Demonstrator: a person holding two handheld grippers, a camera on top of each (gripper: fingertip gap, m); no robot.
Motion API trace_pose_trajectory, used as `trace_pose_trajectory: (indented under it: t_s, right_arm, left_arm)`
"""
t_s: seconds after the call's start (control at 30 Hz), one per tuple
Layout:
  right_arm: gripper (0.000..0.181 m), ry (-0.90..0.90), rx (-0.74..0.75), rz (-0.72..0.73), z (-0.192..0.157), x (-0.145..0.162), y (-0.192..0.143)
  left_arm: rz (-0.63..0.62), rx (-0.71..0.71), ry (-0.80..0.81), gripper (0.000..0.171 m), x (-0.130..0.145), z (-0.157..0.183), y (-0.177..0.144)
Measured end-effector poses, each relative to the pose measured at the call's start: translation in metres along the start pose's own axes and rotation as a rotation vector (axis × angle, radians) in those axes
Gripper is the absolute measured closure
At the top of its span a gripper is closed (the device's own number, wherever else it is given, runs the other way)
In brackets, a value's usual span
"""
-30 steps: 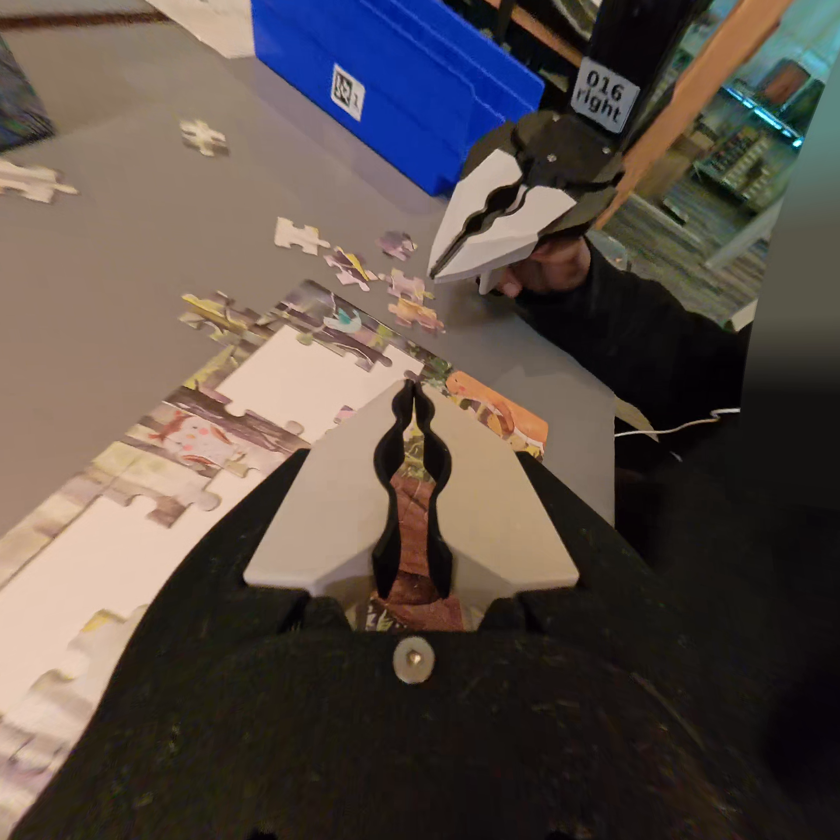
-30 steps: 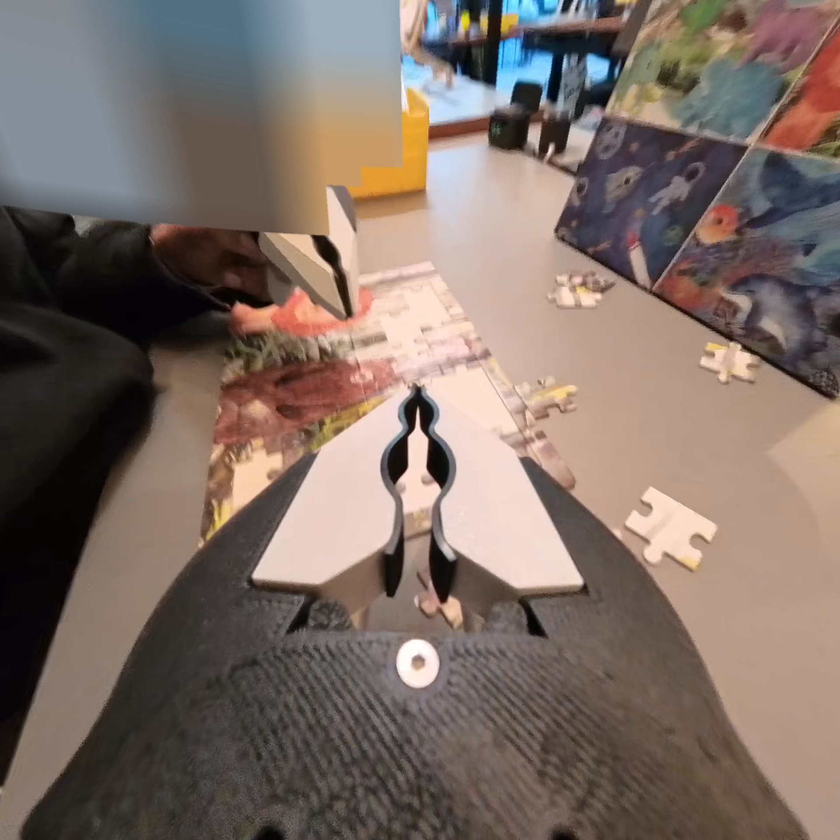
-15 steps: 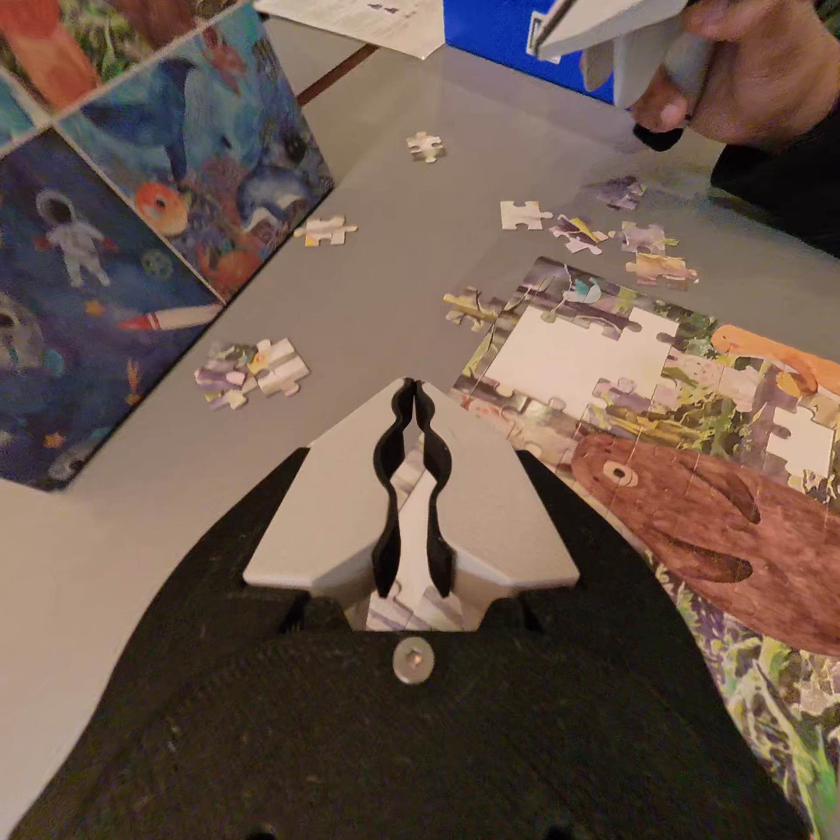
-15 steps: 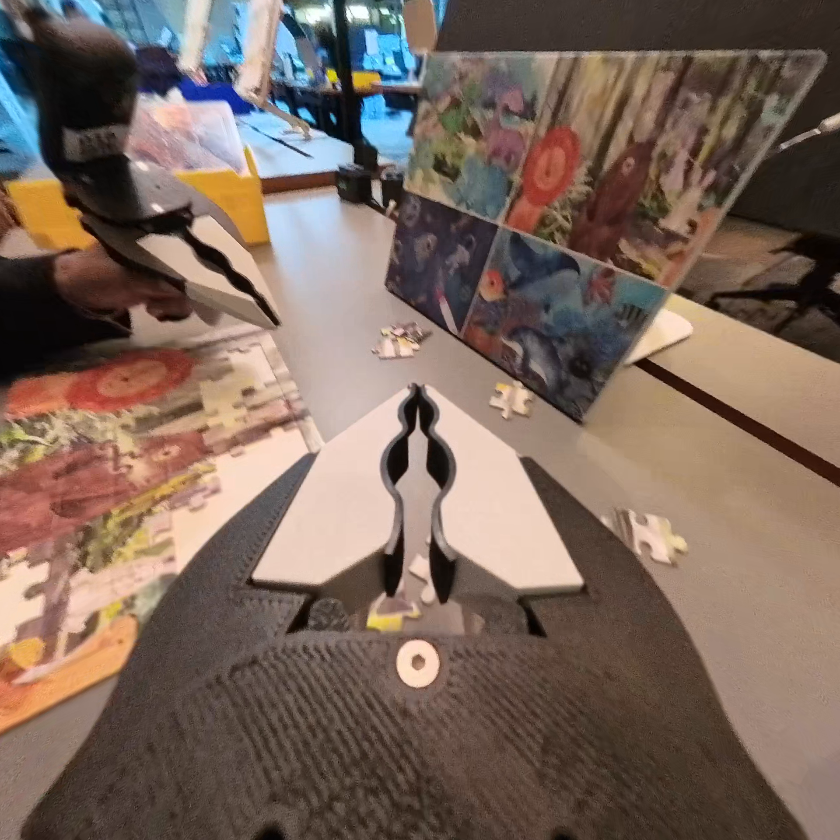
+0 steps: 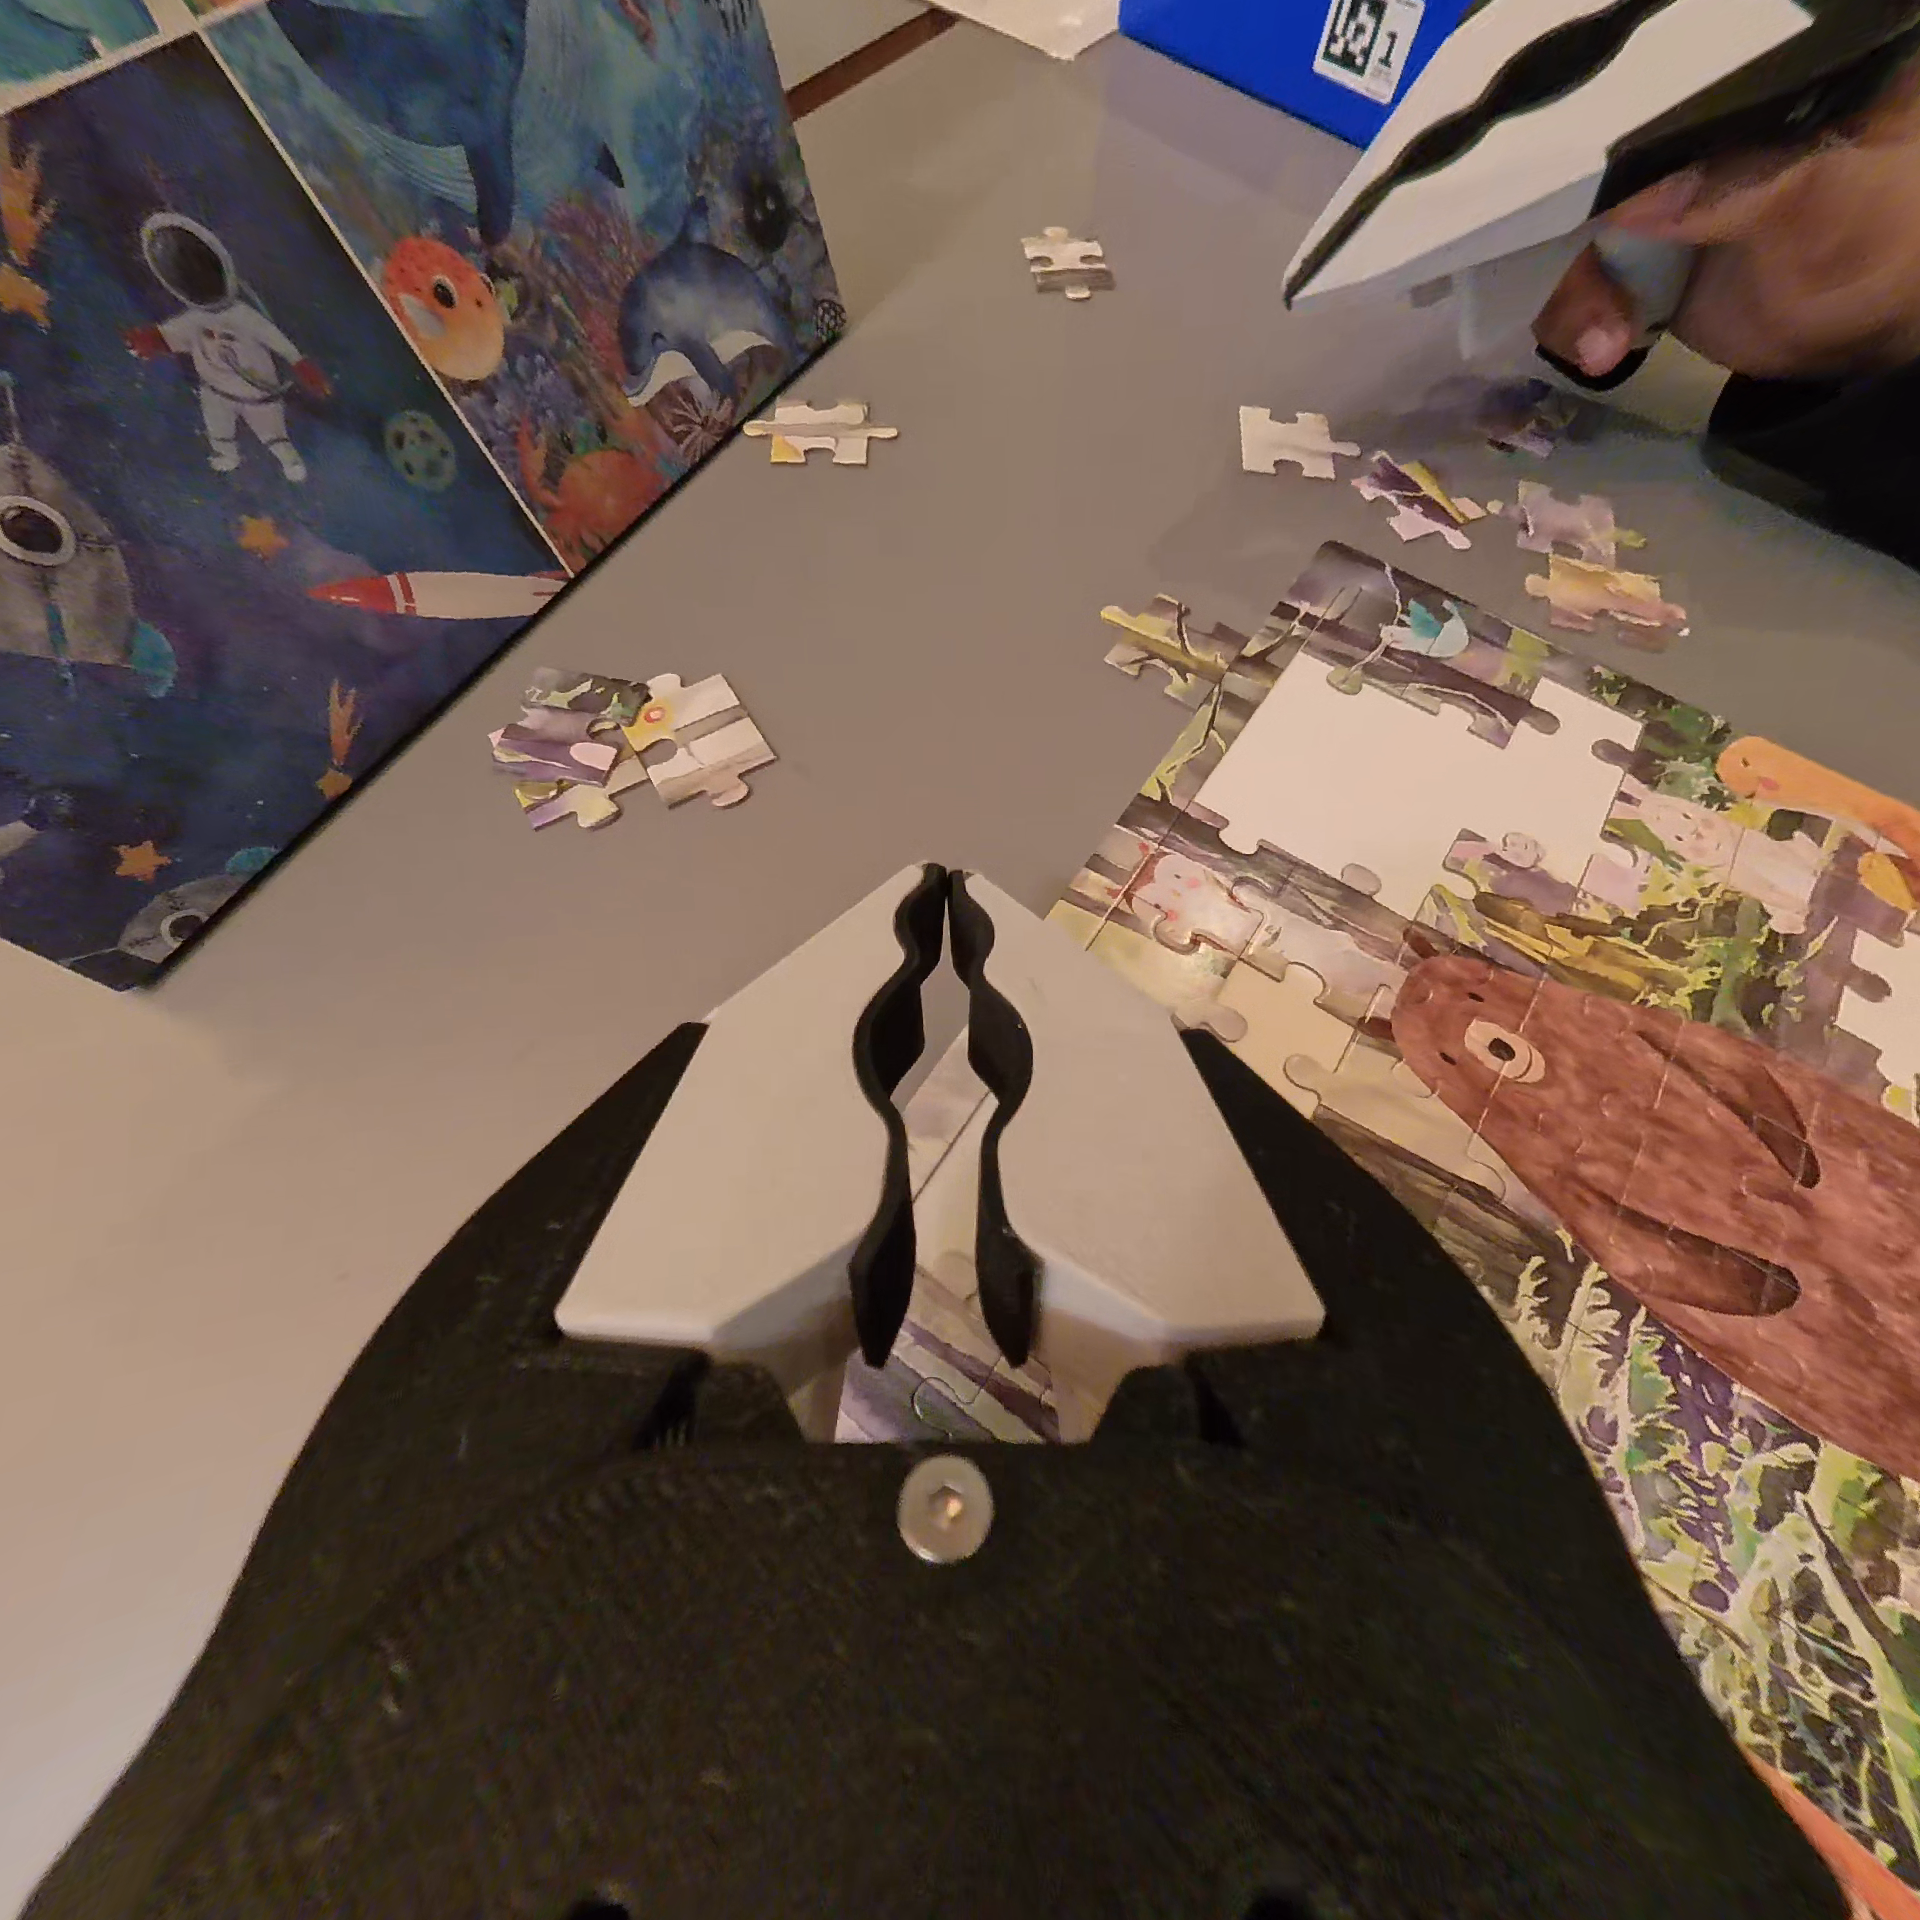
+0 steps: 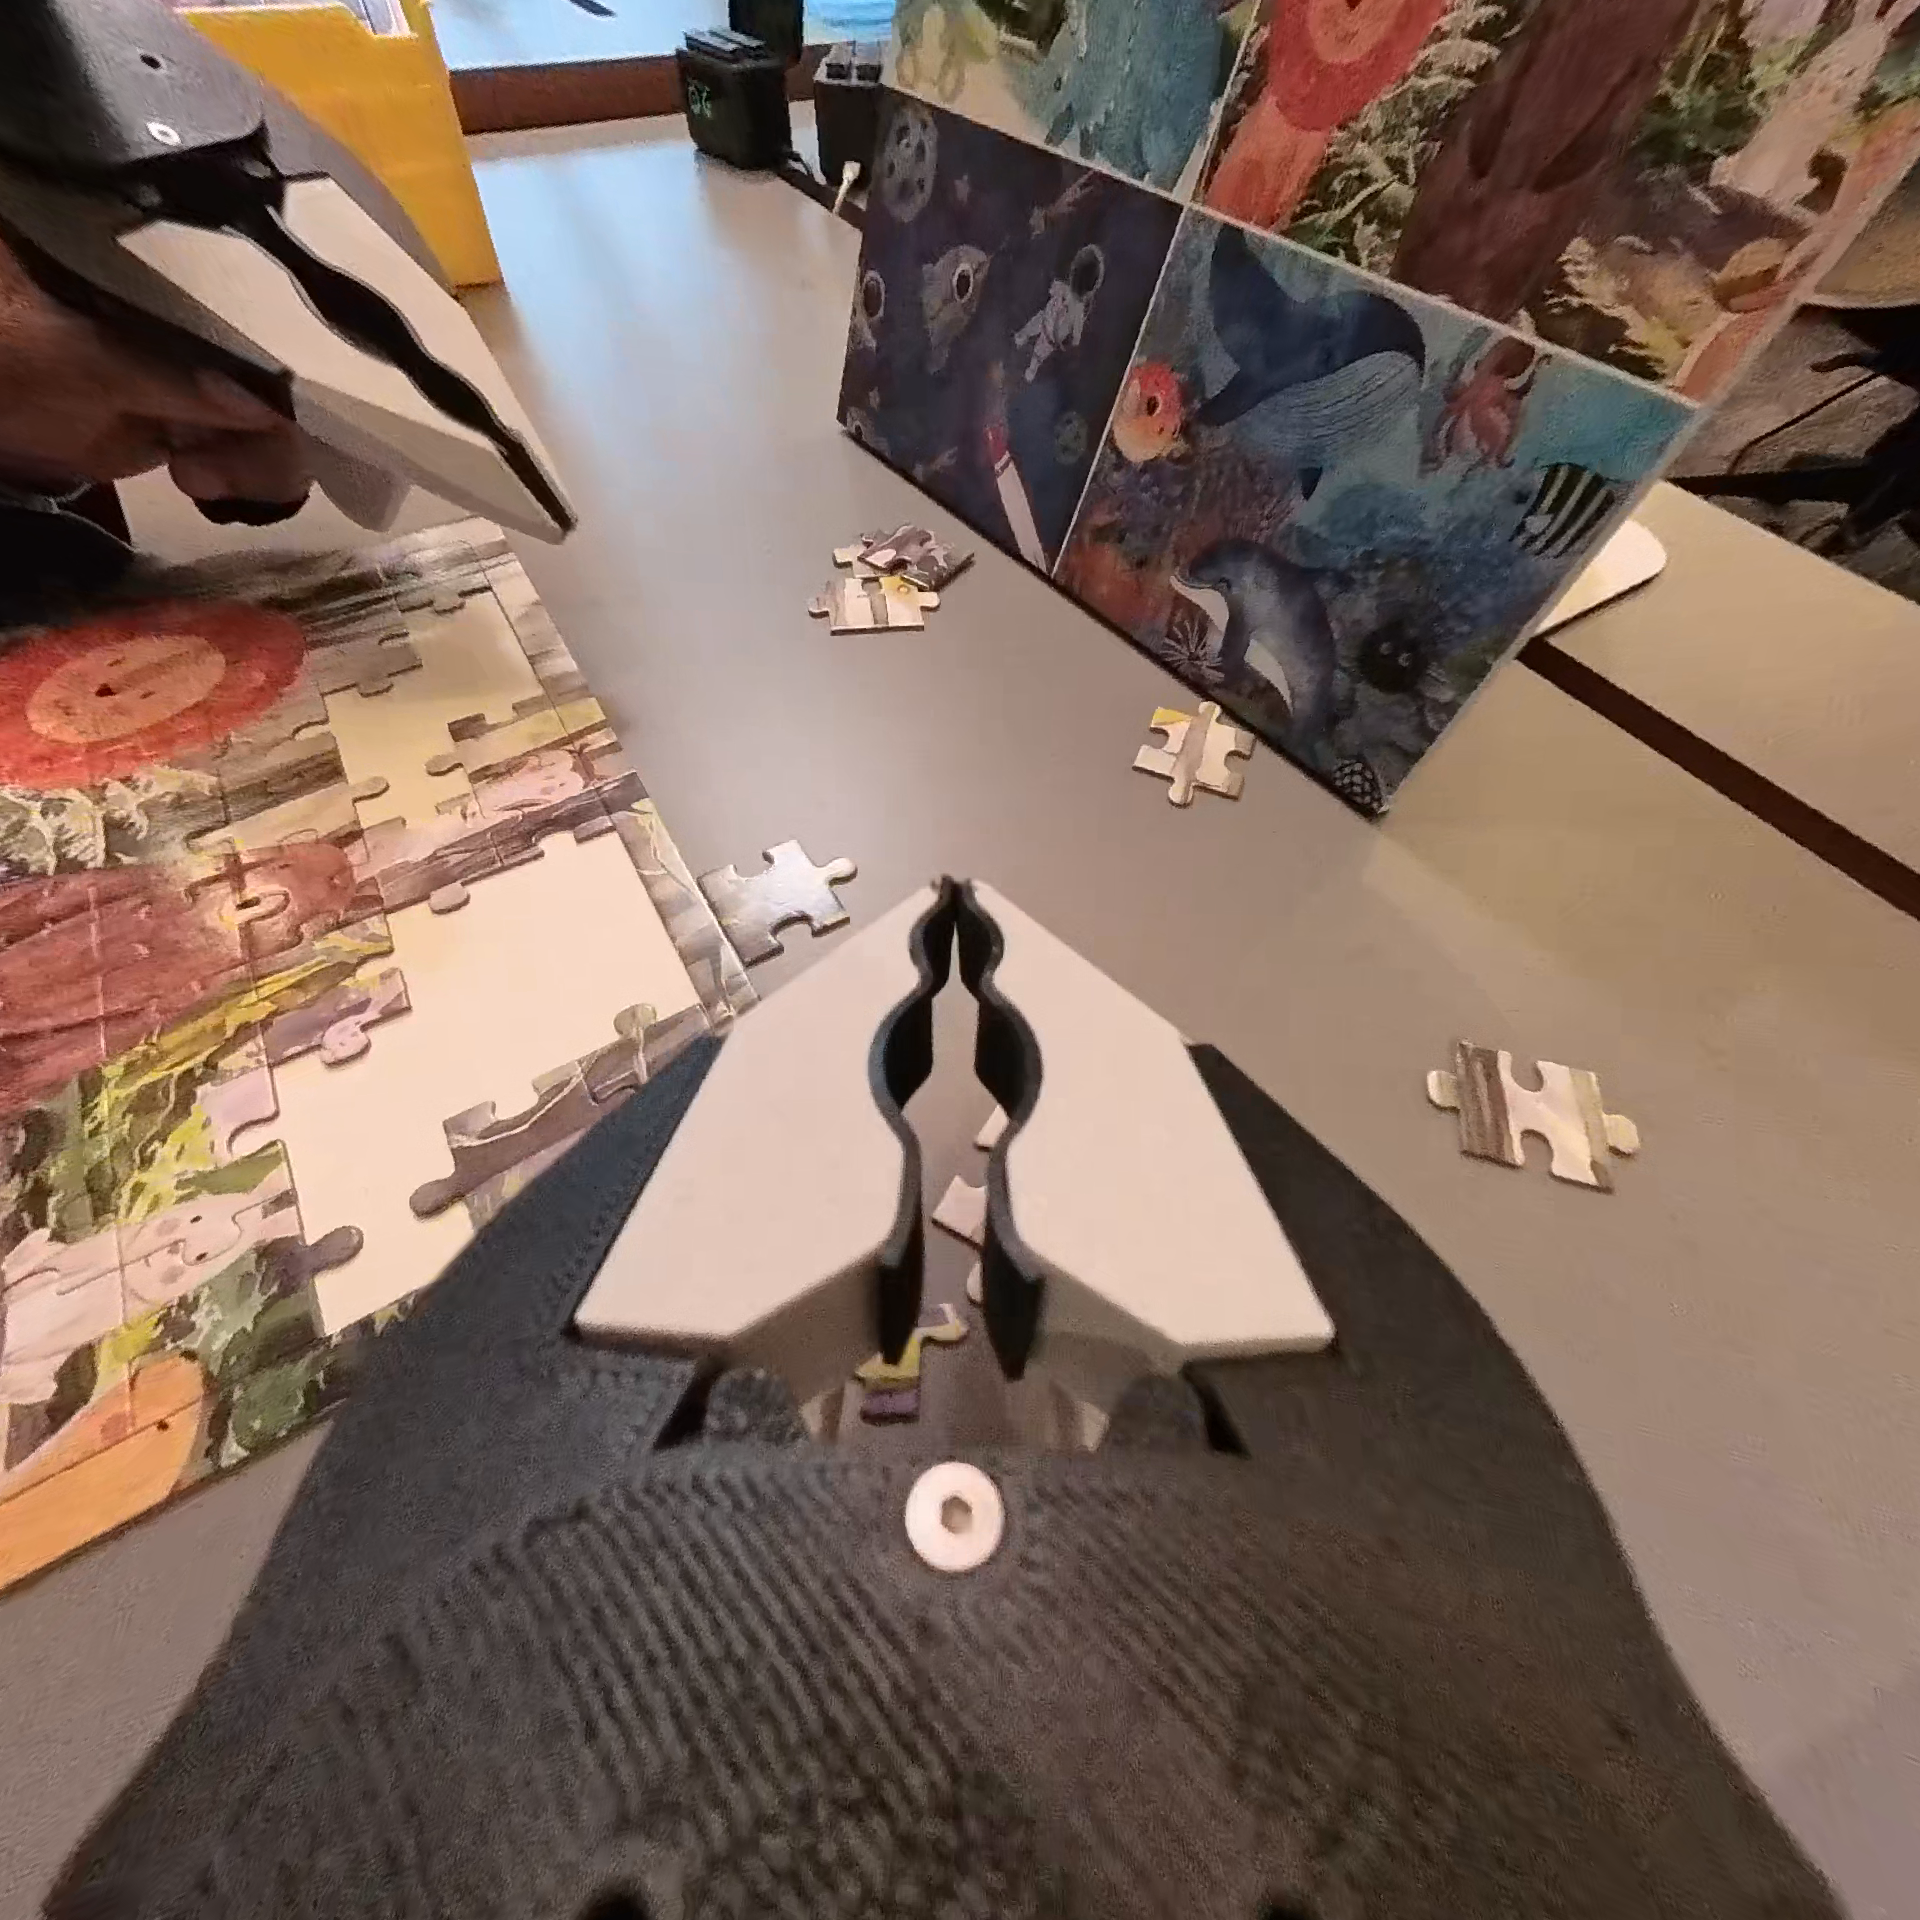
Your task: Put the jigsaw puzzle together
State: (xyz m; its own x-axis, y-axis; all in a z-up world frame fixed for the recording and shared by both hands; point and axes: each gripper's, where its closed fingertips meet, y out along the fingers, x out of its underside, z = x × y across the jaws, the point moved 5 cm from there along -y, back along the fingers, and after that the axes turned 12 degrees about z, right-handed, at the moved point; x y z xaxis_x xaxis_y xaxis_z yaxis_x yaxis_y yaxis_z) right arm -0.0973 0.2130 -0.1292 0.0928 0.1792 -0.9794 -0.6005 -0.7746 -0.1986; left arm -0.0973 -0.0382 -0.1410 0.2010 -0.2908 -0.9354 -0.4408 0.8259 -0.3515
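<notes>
Grey tabletop [image 6: 1351,935] w/ dark brown strip along far edge. Yellow bin [image 6: 364,135] at back left, blue bin [image 5: 1226,42] opp. side. Picture board [image 6: 1299,416] stands upright on tabletop. Dim indoor light, cluttered bkgd.

Flat grey tabletop [image 5: 935,582]. Partly assembled cardboard jigsaw [image 5: 1558,1039]: brown bear, orange-red lion head, green and yellow foliage, grey-purple streaked trunks, with plain white gaps where the backing shows. Loose cluster of joined pieces [image 5: 629,746]: purple, grey and white stripes with a yellow spot. Single loose piece [image 6: 1532,1112]: grey-brown and white bands. Upright picture board [image 6: 1247,436]: dark blue space panel with white astronaut and red-tipped rocket; turquoise sea panel with orange pufferfish and blue whale. Left gripper [image 5: 948,883] and right gripper [image 6: 956,896]: pale grey fingers, black wavy inner pads, black textured body. Blue plastic bin [image 5: 1247,52]; yellow bin [image 6: 395,125].
</notes>
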Motion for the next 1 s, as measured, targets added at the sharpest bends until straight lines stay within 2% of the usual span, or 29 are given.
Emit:
trace_pose_trajectory:
  t_s: [0.43, 0.73, 1.0]
  right_arm:
    - [0.181, 0.061, 0.085, 0.071, 0.019, -0.004, -0.01]
    - [0.181, 0.076, 0.224, 0.151, 0.044, -0.015, -0.032]
    - [0.181, 0.078, 0.235, 0.178, 0.045, -0.022, -0.037]
  left_arm:
    - [0.001, 0.014, -0.011, 0.171, 0.002, 0.006, 0.005]
    - [0.005, 0.003, 0.008, 0.171, 0.001, 0.007, 0.005]
    - [0.015, -0.024, 0.014, 0.171, 0.0, 0.001, 0.002]
